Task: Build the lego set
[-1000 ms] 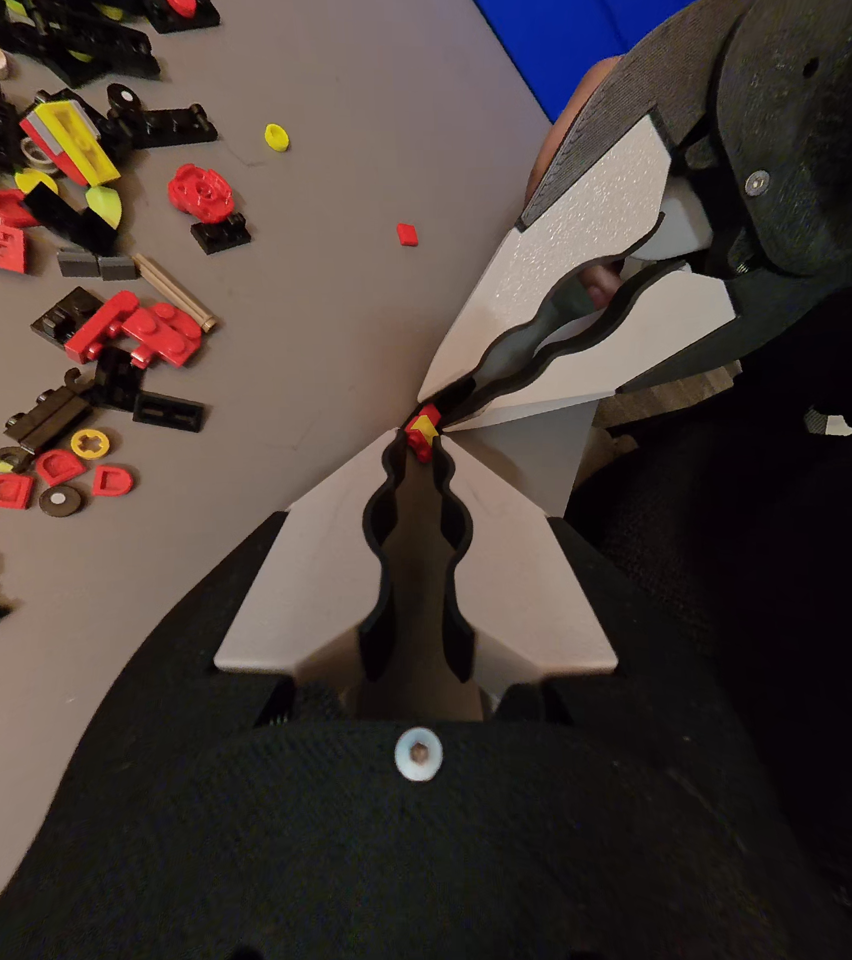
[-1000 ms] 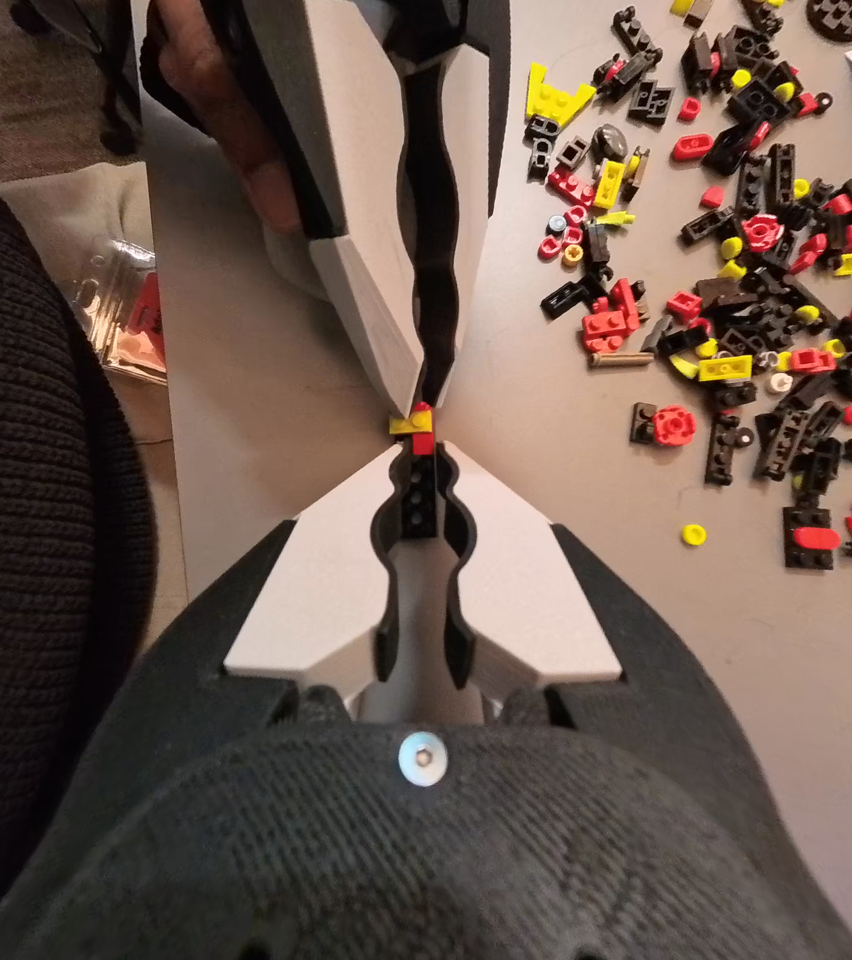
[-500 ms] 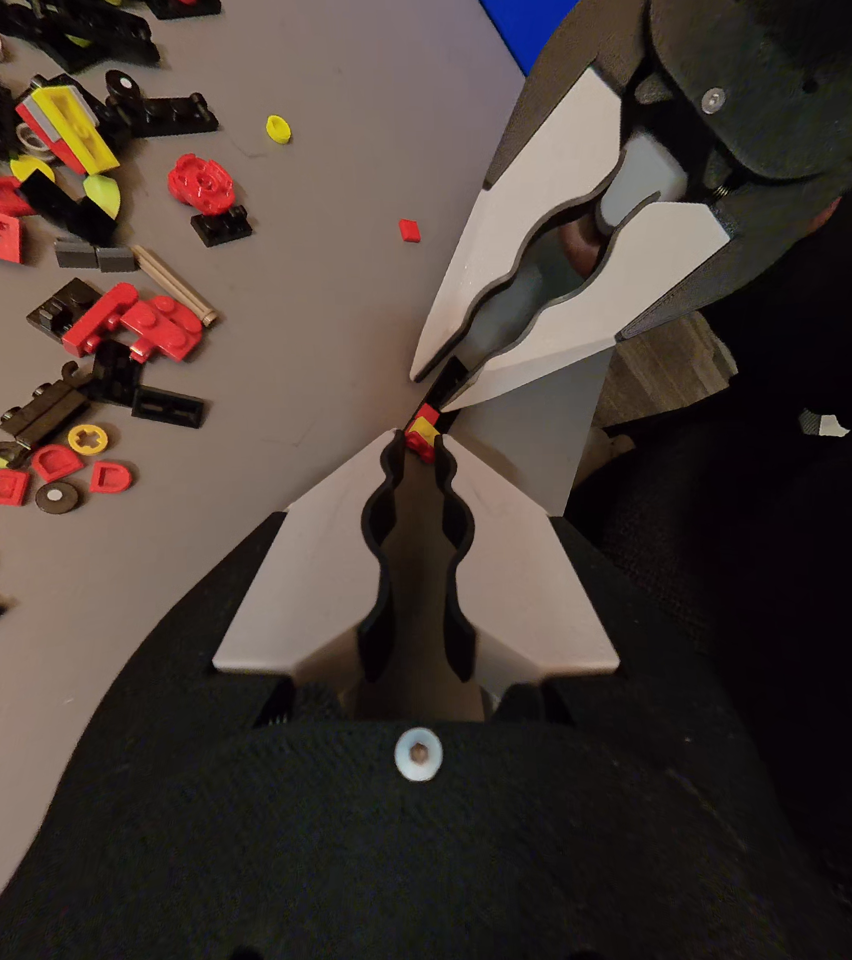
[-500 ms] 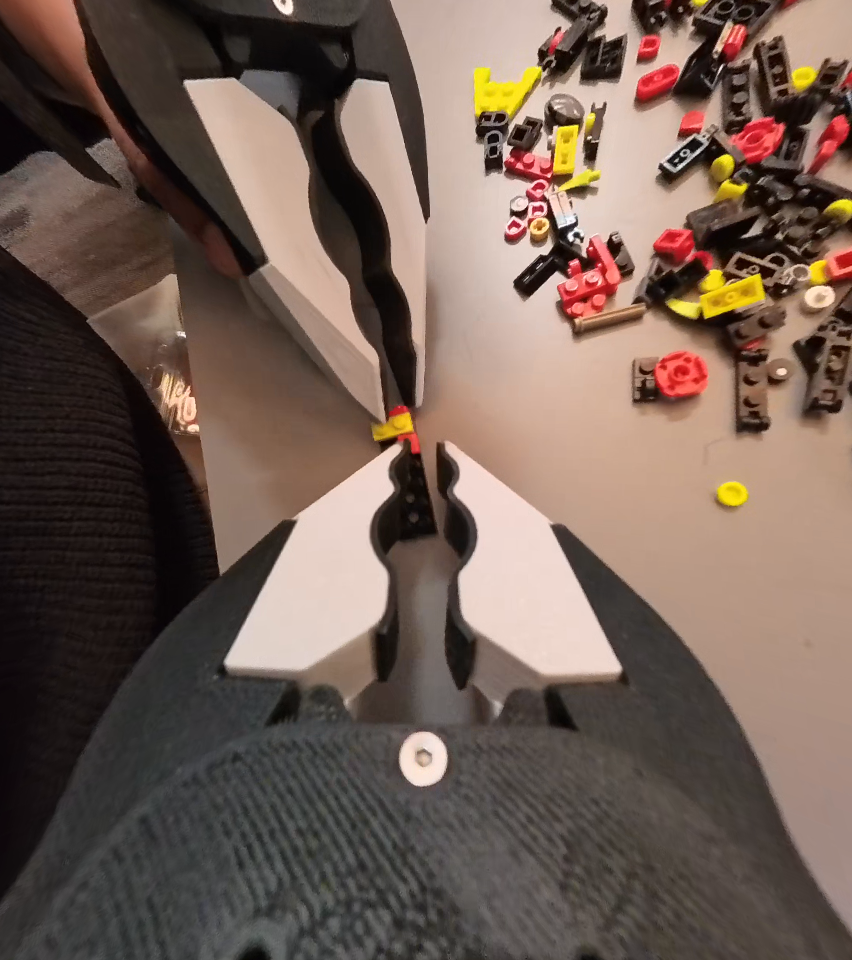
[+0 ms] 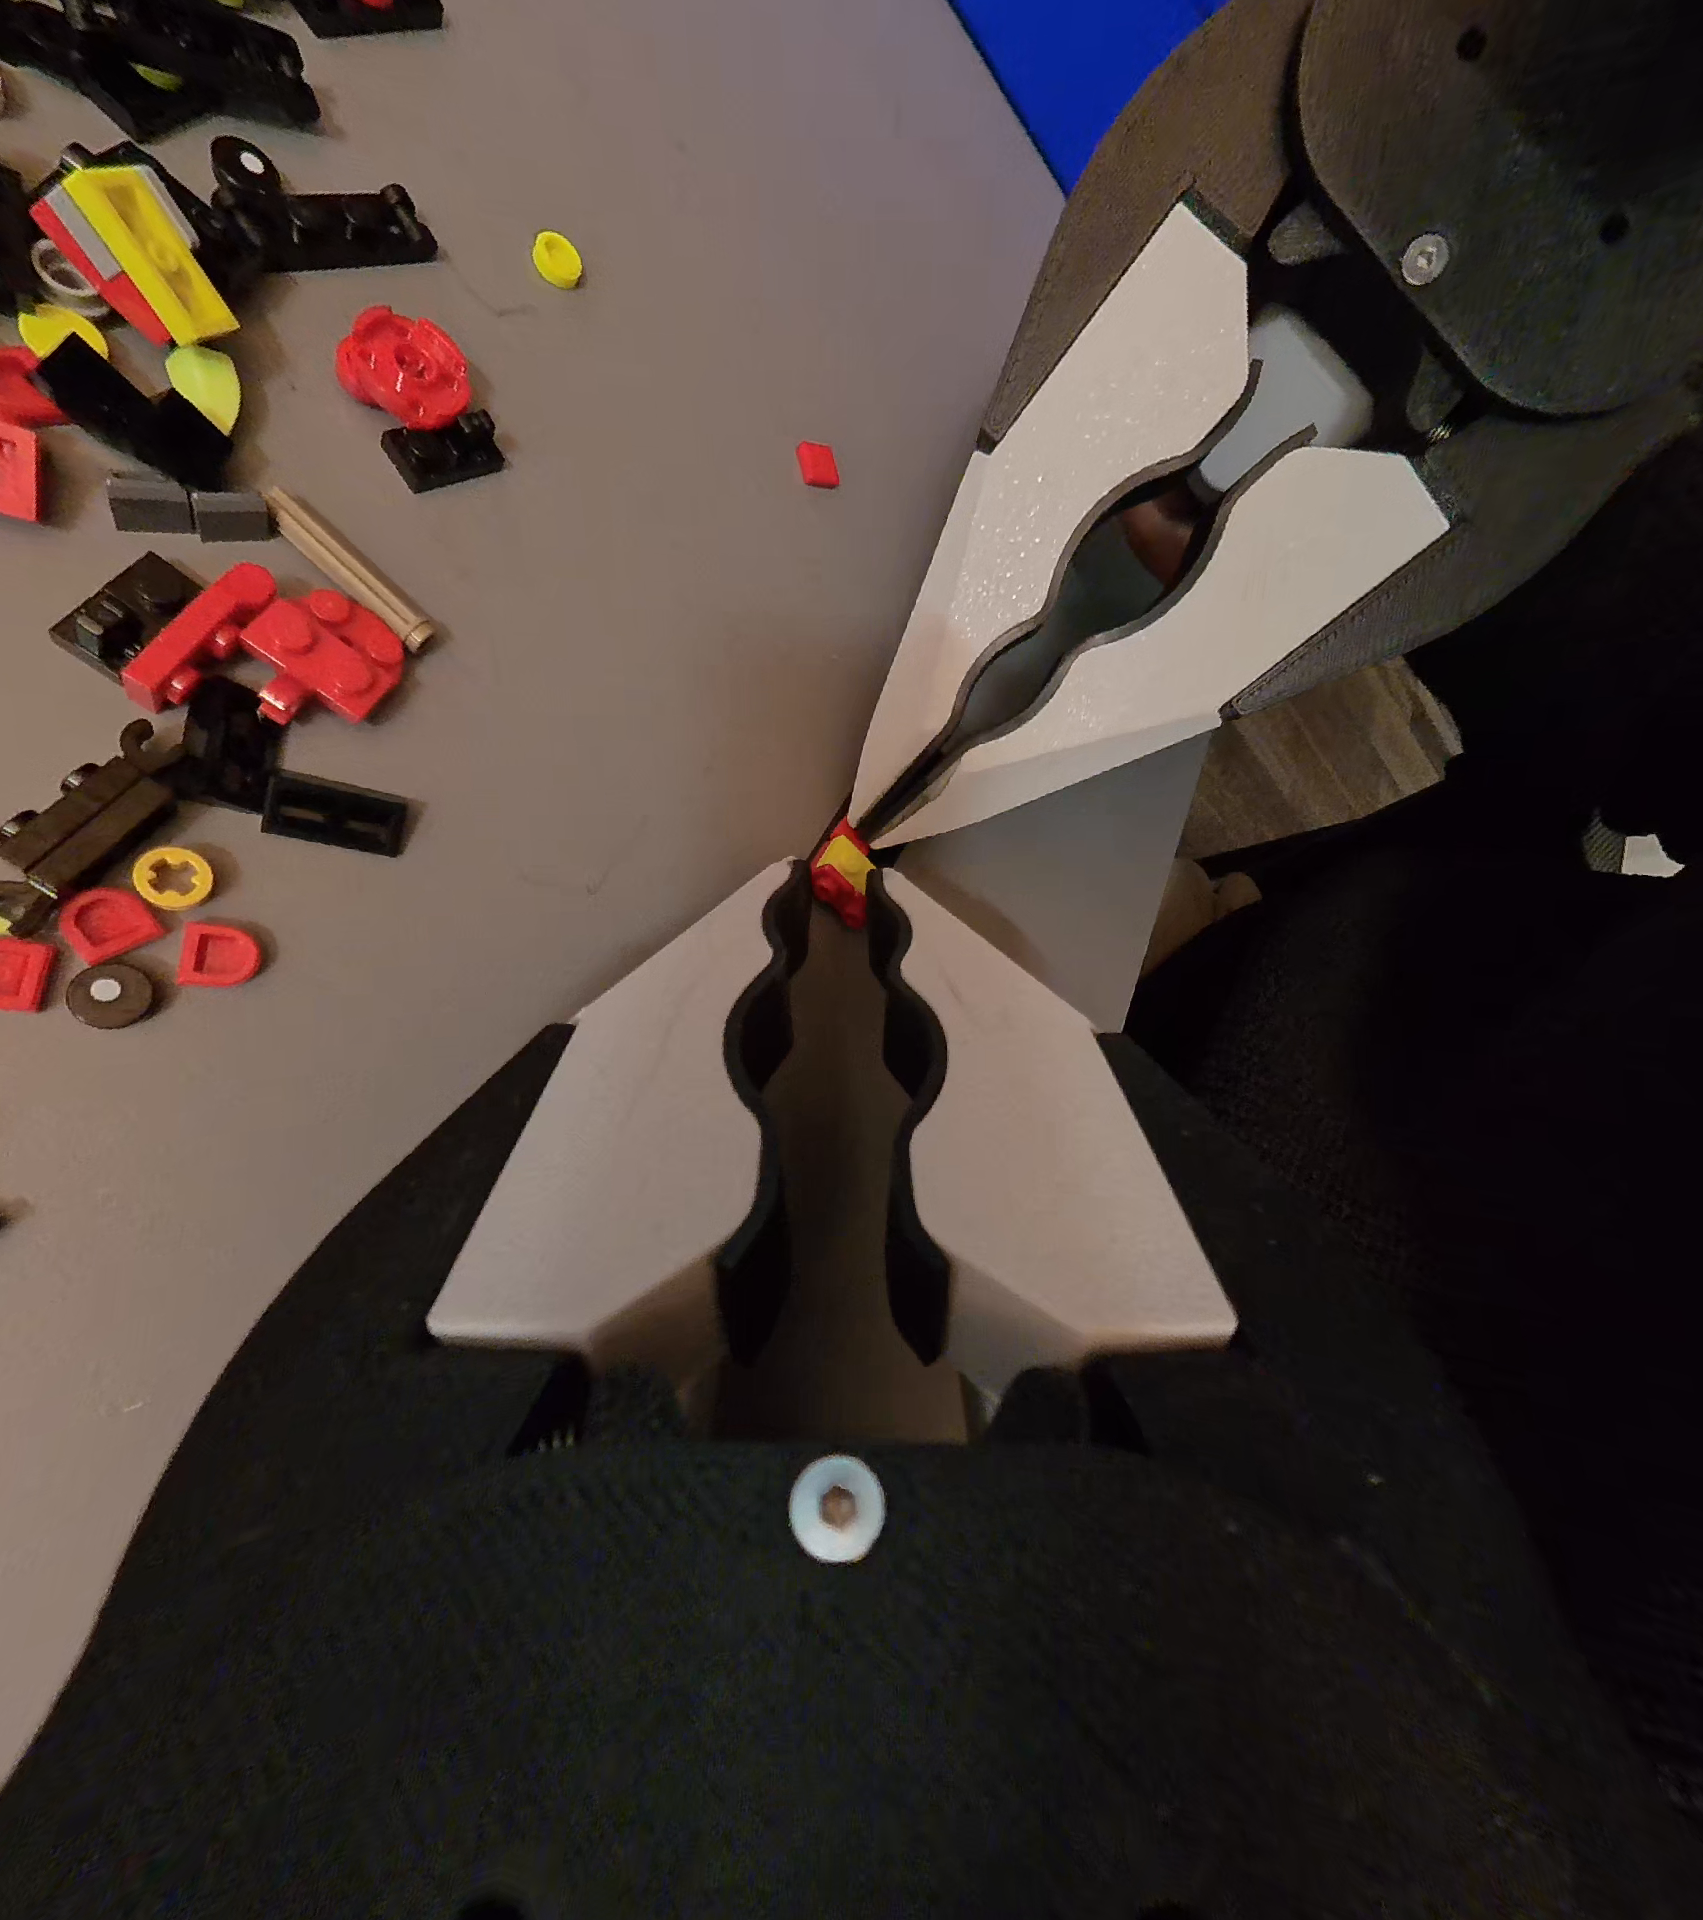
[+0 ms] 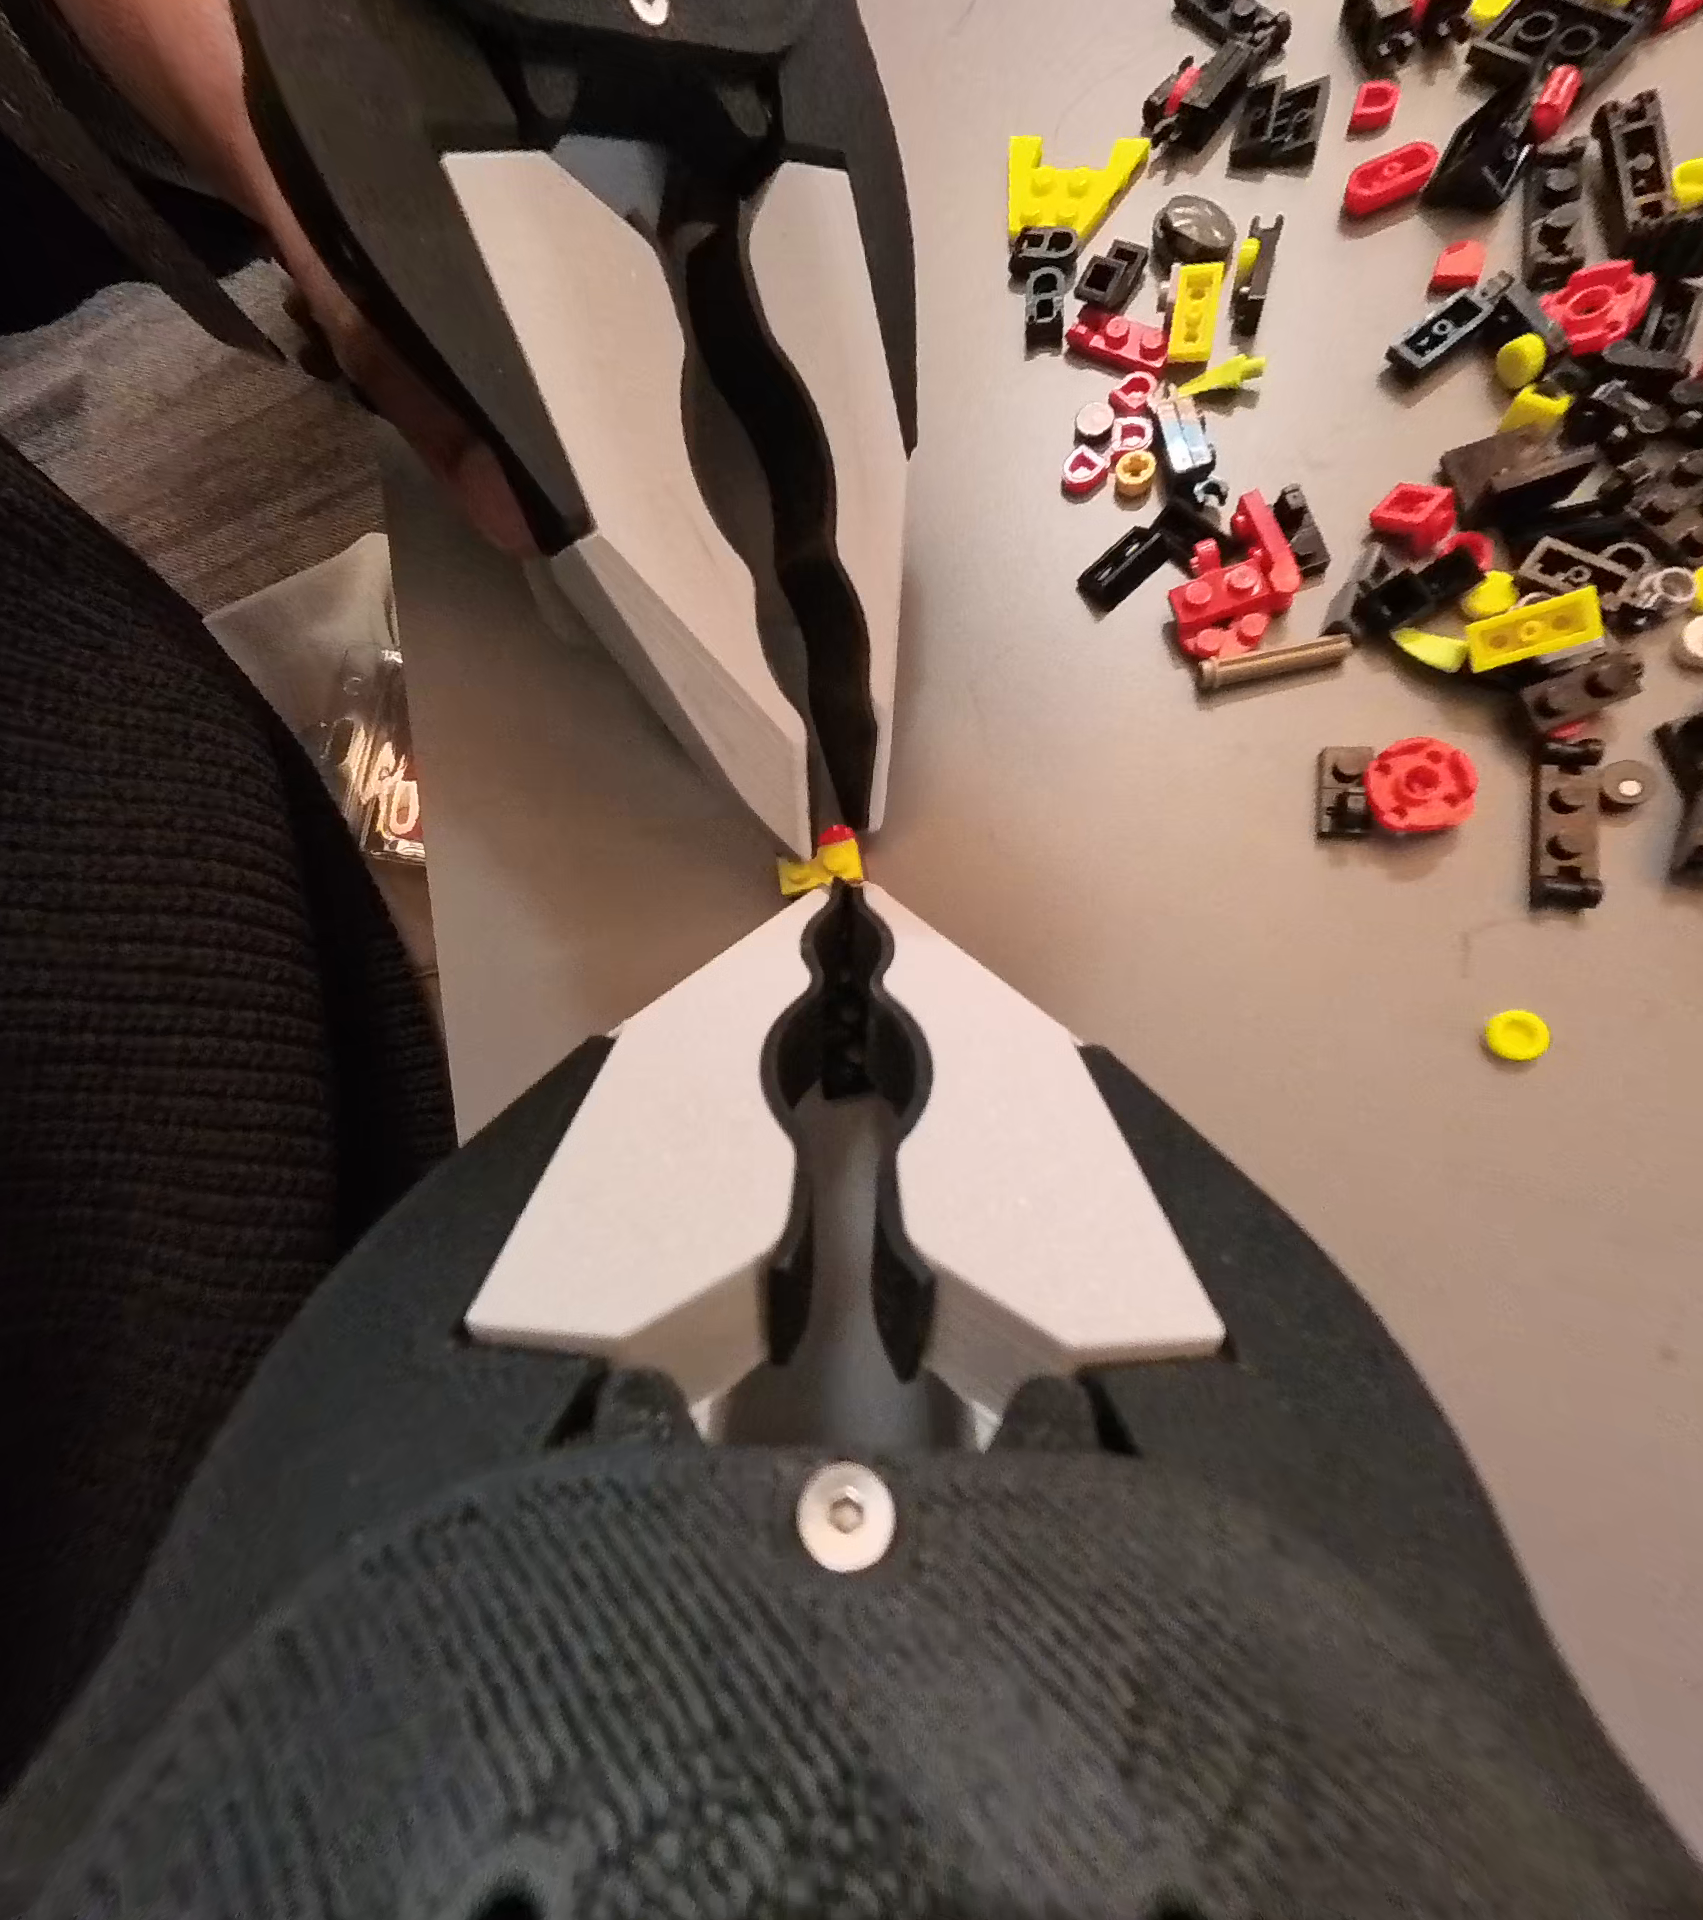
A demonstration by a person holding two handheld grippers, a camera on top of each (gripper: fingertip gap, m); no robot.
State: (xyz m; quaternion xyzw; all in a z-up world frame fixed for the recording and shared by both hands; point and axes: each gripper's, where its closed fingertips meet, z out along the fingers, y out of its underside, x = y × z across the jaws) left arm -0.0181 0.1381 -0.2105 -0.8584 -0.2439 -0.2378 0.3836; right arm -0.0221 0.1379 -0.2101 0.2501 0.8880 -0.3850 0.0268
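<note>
My left gripper is shut on a small red-and-yellow lego assembly and holds it above the near edge of the grey table. My right gripper is shut on a black studded plate that lies lengthwise between its fingers. The two grippers meet tip to tip, with the black plate's end against the red-and-yellow assembly. The left gripper comes down from the top in the right wrist view. The right gripper comes in from the upper right in the left wrist view.
A loose pile of red, black and yellow pieces covers the table beyond the grippers, and it also shows in the left wrist view. A yellow round stud and a small red tile lie apart. A plastic bag lies below the table edge. The grippers are tip to tip, or close to it.
Half a second ago the right gripper's fingers stood slightly apart and drawn back. Now they are shut on the black plate and pressed against the left gripper's piece again.
</note>
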